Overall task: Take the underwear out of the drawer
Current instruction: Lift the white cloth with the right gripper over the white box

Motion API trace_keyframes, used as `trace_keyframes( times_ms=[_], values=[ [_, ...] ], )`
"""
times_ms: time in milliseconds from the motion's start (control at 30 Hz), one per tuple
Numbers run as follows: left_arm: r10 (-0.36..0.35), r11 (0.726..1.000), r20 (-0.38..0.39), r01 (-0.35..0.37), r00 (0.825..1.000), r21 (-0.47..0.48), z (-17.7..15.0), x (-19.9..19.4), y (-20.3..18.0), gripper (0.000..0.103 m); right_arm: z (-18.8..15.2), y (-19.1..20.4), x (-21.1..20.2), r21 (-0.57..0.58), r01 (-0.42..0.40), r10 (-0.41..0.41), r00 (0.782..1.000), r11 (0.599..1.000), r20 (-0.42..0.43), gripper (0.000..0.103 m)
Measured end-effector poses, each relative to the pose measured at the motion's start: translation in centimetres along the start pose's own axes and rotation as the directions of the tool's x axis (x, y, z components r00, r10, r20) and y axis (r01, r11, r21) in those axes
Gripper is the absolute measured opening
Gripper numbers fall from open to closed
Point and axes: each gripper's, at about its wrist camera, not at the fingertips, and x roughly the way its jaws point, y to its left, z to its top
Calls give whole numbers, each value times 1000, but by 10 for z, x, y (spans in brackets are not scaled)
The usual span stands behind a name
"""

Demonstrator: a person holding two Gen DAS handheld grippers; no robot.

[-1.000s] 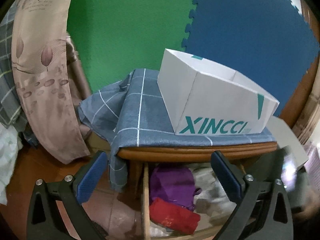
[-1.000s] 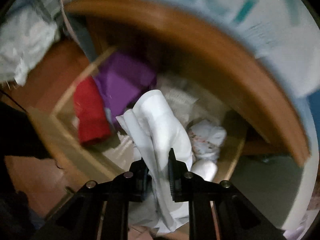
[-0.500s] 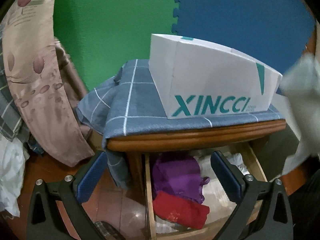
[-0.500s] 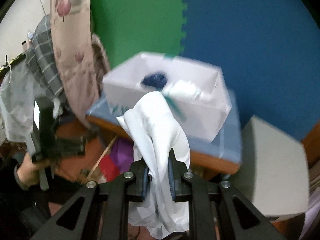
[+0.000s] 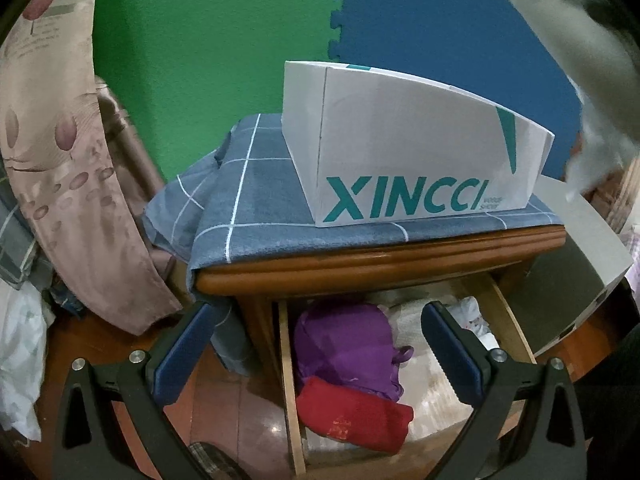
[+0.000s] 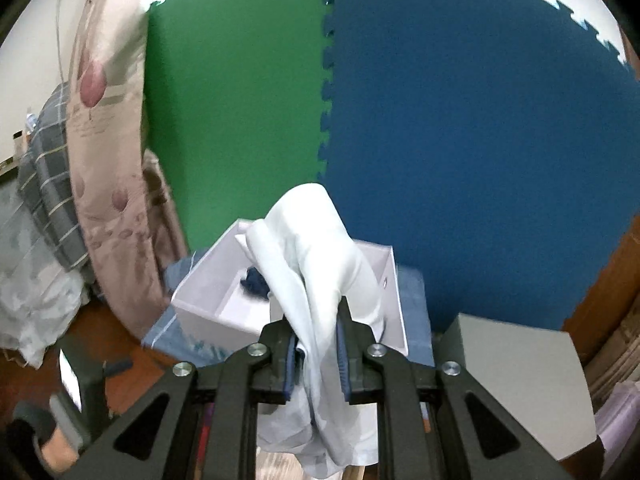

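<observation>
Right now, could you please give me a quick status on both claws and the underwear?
Right claw shut on white underwear, raised near the box. Left claw open, empty, over the drawer. Nothing in the way.

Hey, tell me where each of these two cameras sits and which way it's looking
Left wrist: sits on the left gripper, low before the nightstand, facing the open drawer and the white box; its two open fingers show, empty.
Right wrist: sits on the right gripper, higher, looking down into the box toward the green and blue mats; its fingers show, shut on a white garment.
Shared: the box, the checked cloth and the mats; the blurred garment also shows at the left view's upper right.
</observation>
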Motion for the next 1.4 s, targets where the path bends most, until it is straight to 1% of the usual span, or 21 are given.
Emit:
trace_keyframes(
  times_ms=[167, 300, 533, 700, 867, 1067, 1167, 1300, 1400],
  values=[
    [-3, 1000, -8, 3, 1000, 3, -1, 2, -1, 102, 25, 9, 23, -12, 34, -34, 999, 999, 12, 16],
    [-3, 1000, -7, 3, 1000, 2, 0, 2, -2, 102, 34, 10, 37, -18, 54, -54, 999, 998, 0, 16],
    [-1, 1000, -11, 1, 1000, 2, 1, 2, -3, 102, 38, 7, 60, 2, 67, -66, 997, 998, -32, 16],
    [-8, 1000, -14, 8, 1000, 11, 1, 2, -5, 102, 37, 10, 77, -3, 80, -80, 995, 997, -60, 16],
    [-21, 1000, -23, 21, 1000, -2, 1, 5, -5, 102, 35, 9, 91, 4, 86, -86, 993, 996, -86, 16],
    [-19, 1000, -43, 19, 999, 7, -1, 10, -8, 102, 34, 14, 103, -9, 78, -79, 992, 997, -99, 16],
    [-22, 1000, -44, 22, 999, 8, -2, 10, -9, 102, 34, 18, 110, -5, 49, -49, 994, 999, -102, 16],
    [-18, 1000, -57, 19, 998, 19, -3, 12, -11, 102, 38, 27, 120, -13, 20, -21, 997, 1000, -77, 16],
    [-28, 999, -54, 29, 998, 19, -4, 13, -12, 102, 40, 39, 137, -42, -5, 0, 994, 999, -109, 16]
  ],
)
